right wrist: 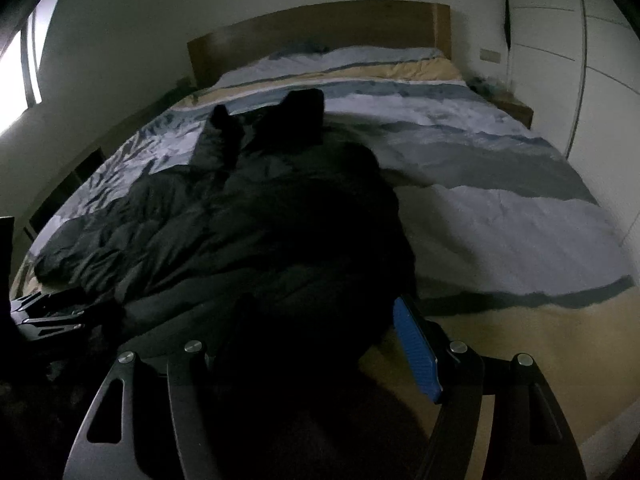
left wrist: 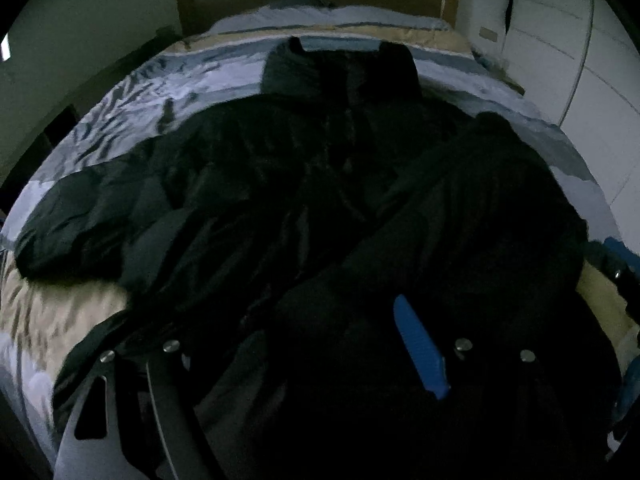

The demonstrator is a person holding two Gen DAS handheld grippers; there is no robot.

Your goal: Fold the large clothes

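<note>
A large black padded jacket [left wrist: 304, 184] lies spread on the bed, collar toward the headboard, one sleeve stretched out to the left and the right side folded in over the body. It also shows in the right wrist view [right wrist: 260, 232]. My left gripper [left wrist: 304, 344] sits over the jacket's near hem, jaws apart with dark fabric between them; its blue pad [left wrist: 420, 352] is visible. My right gripper [right wrist: 304, 344] is at the jacket's near right edge, jaws apart around dark fabric. Whether either grips the cloth is too dark to tell.
The bed has a striped blue, grey and beige duvet [right wrist: 480, 208] and a wooden headboard [right wrist: 320, 36]. White wardrobe doors [right wrist: 580, 60] stand on the right. A window [right wrist: 20, 80] is on the left wall. The other gripper [right wrist: 48, 312] shows at the left bed edge.
</note>
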